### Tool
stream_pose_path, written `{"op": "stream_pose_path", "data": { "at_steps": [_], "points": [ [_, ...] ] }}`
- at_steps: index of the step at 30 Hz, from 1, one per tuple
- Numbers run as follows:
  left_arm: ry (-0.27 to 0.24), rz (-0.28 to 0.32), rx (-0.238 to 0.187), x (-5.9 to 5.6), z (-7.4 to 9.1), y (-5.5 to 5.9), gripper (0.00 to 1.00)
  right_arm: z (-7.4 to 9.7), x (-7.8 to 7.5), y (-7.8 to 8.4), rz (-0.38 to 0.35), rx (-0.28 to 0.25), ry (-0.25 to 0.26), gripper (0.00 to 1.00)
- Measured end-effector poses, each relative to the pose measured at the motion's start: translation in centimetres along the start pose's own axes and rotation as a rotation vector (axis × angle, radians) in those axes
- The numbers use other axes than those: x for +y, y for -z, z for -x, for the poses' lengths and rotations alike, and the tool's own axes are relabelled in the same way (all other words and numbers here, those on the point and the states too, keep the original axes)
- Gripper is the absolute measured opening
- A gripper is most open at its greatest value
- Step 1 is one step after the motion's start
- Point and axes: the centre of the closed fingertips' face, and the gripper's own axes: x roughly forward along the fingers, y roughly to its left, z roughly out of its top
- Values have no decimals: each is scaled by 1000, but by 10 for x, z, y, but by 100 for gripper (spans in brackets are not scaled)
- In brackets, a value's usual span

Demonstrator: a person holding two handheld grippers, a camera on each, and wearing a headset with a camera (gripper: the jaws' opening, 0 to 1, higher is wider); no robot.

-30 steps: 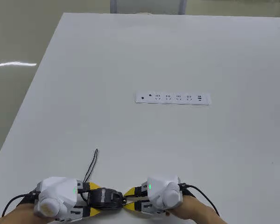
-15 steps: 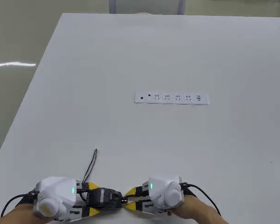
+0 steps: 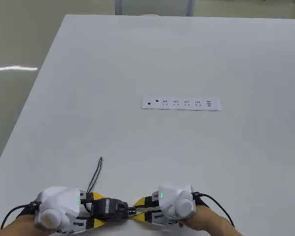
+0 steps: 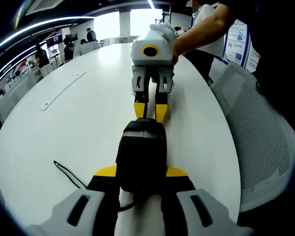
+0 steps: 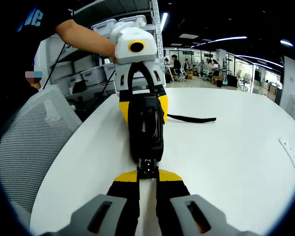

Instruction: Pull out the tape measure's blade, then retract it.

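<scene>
1. Tools meet at the near edge of the white desk (image 3: 137, 59) in the head view. The left tool (image 3: 100, 209) points right and is clamped on the black tape measure (image 3: 110, 208), with a yellow tip on either side of its case. The right tool (image 3: 138, 210) points left, its tips just beside the case and its jaws nearly together. A thin black strap (image 3: 95, 174) trails from the case across the desk. A white power strip (image 3: 181, 103) lies well apart, farther up.

2. In the left gripper view, the left tool (image 4: 141, 172) grips the tape measure (image 4: 141, 152) by its sides, and the case reaches forward past the yellow tips over the desk (image 4: 88, 98). The right tool (image 4: 150, 112) faces it, its close-set tips at the case's far end, and a hand (image 4: 179, 42) holds its white body. The strap (image 4: 69, 173) lies to the left, with the power strip (image 4: 61, 92) beyond. A mesh chair (image 4: 265, 147) stands off the desk's right edge.

3. In the right gripper view, the right tool (image 5: 147, 176) has its jaws drawn to a slim gap, pinching the small hook (image 5: 146, 168) at the blade's end. Hardly any blade shows between the hook and the case. The tape measure (image 5: 146, 125) lies straight ahead on the desk (image 5: 226, 147), held by the left tool (image 5: 143, 107). The strap (image 5: 191, 119) stretches off to the right, and the chair (image 5: 34, 142) is on the left.
</scene>
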Motion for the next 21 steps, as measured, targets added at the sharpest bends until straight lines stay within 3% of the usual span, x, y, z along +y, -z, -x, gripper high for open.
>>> {"op": "stream_pose_path", "data": {
  "at_steps": [21],
  "points": [
    [-2, 5, 2, 1, 1, 1, 28, 11, -1, 4, -2, -3, 8, 9]
  ]
}}
